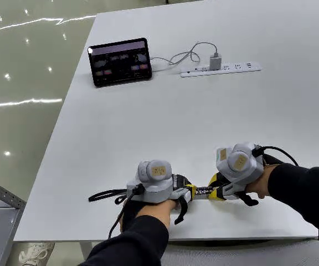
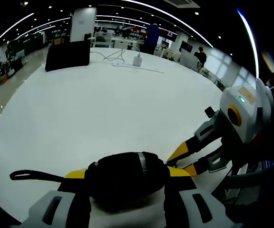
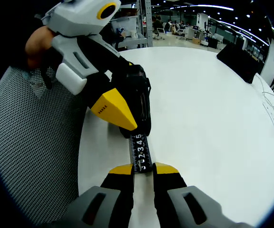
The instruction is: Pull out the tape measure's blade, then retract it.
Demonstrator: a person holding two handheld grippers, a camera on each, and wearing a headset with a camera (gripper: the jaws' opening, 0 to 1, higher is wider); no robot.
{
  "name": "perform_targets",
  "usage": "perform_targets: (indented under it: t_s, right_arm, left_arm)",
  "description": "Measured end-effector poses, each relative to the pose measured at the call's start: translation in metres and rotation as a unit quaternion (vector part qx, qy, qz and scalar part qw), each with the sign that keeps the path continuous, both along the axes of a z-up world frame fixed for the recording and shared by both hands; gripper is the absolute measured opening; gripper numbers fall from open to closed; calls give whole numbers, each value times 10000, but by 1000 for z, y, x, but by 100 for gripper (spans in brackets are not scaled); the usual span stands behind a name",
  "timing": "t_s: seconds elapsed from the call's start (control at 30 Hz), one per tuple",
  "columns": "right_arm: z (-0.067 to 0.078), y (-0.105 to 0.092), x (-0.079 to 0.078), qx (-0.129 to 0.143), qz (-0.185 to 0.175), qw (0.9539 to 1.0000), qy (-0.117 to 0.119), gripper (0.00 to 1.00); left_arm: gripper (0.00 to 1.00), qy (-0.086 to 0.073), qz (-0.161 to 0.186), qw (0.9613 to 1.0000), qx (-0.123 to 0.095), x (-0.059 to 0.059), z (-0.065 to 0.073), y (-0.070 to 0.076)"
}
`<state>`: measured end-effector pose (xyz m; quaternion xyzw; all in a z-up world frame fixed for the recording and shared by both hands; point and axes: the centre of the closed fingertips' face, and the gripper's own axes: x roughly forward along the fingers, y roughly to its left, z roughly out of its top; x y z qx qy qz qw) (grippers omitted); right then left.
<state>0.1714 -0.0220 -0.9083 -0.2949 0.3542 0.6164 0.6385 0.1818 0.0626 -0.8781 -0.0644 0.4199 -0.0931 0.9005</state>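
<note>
1. Left gripper (image 2: 126, 172): my jaws are clamped on the tape measure (image 2: 122, 183), one on each side of its case. My left gripper view shows the case as a rounded black body with a matt, rubber-like surface, resting on the white table (image 2: 103, 109). A thin black strap (image 2: 32, 176) runs out from it to the left, flat on the table.

2. Right gripper (image 3: 144, 169): my yellow-tipped jaws are closed on the free end of the blade (image 3: 140, 151). My right gripper view alone resolves the blade's detail: a flat narrow strip printed with the numerals 2 to 5. A short length is out, running straight from my jaws to the mouth of the case.

3. The head view shows both grippers close together at the near edge of the table, with the short blade spanning the gap between them. The printing on the blade is too small to read there.

4. The head view also shows the far end of the table: a dark, glossy tablet (image 1: 119, 61) propped upright, and a white power strip (image 1: 220, 69) with a charger (image 1: 215, 61) plugged in. A white cable (image 1: 181, 55) loops between the charger and the tablet.

5. The right gripper view shows a grey mesh surface (image 3: 32, 142) beside the table edge, finely perforated.
</note>
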Motion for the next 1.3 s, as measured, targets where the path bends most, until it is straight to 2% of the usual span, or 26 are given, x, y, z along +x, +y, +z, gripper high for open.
perform_targets:
  t_s: [1.07,1.3]
  right_arm:
    - [2,20,-2,368,-64,9993,7,11]
    - [2,24,-2,376,-29,9993,-8,11]
  left_arm:
    - [58,22,16,10000,-77,-1,1,0]
    - [58,26,35,9999,-113,-1,0,1]
